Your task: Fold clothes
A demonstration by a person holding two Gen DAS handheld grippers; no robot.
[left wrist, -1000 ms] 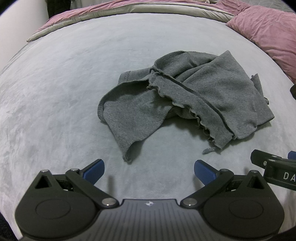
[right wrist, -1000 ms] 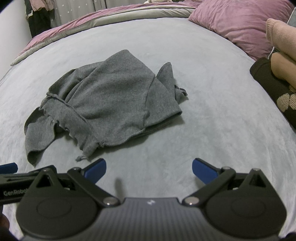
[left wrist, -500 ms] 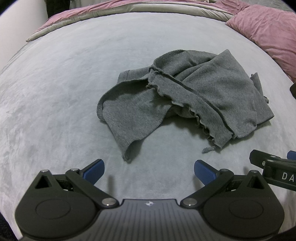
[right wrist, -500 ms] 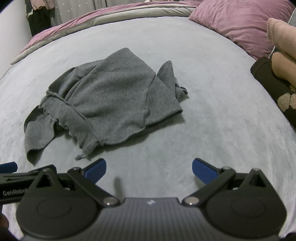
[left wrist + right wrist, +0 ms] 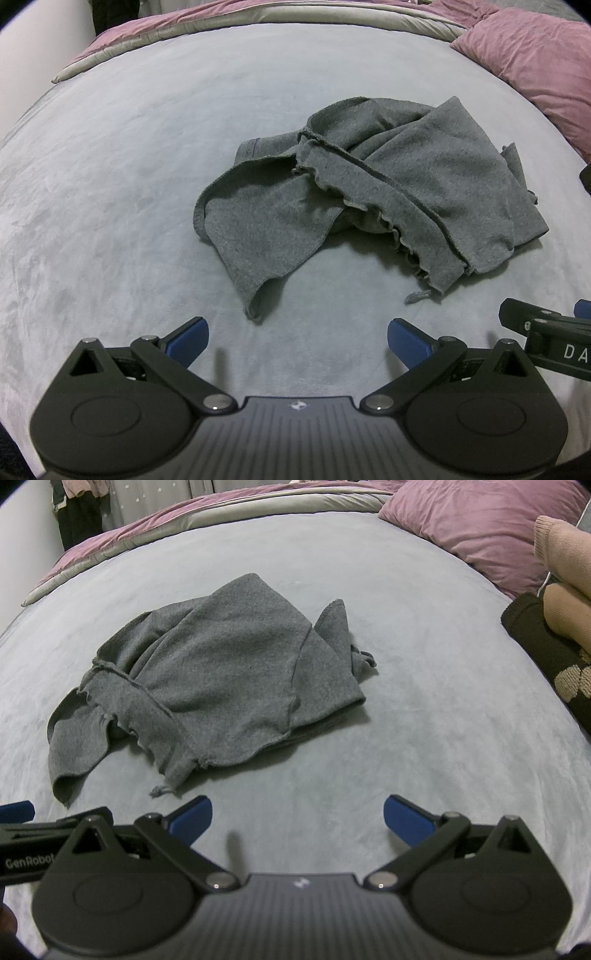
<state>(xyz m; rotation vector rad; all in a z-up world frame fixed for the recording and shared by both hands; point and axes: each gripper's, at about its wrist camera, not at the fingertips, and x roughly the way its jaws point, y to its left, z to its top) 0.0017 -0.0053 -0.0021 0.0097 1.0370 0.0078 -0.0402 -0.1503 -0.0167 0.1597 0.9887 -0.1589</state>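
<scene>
grey garment [image 5: 369, 192] crumpled on bed [image 5: 110, 184], both tools [image 5: 297, 338] [image 5: 297, 814] wide open, empty, side lettering "genrobot", possibly cut off

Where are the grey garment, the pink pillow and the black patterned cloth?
grey garment [image 5: 406, 177]: left wrist view, upper layer.
pink pillow [image 5: 476, 528]: right wrist view, its middle.
black patterned cloth [image 5: 543, 642]: right wrist view, dark part.
</scene>
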